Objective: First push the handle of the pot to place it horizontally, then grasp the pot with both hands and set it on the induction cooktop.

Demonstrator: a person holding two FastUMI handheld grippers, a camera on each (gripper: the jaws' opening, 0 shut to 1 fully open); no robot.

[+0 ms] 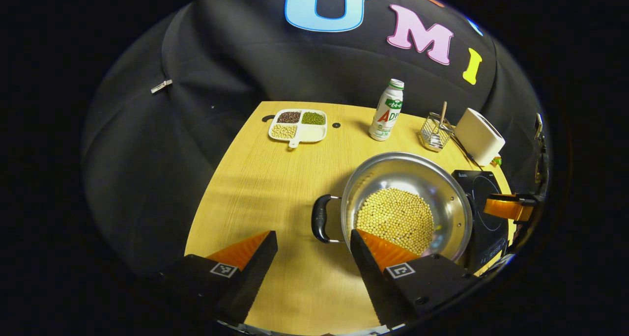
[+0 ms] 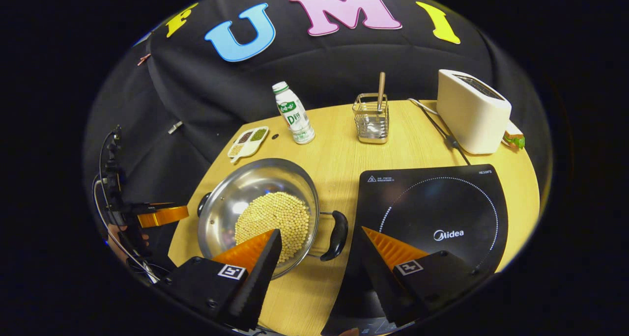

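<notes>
Left gripper (image 1: 310,247) gapes wide, empty, jaws straddling the pot's left handle (image 1: 320,218) from above; right gripper (image 2: 319,245) likewise wide and empty over the right handle (image 2: 336,235). Handles look already lined up side to side, so I'd judge the push done and the two-handed grasp pending — next move needs both claws lowered level onto the handles, then closed together. Pot (image 2: 255,188) is shiny steel, shallow, loaded with pale beans (image 2: 272,223) — sits on the table (image 2: 334,164) just beside the cooktop (image 2: 432,213), not on it.
</notes>
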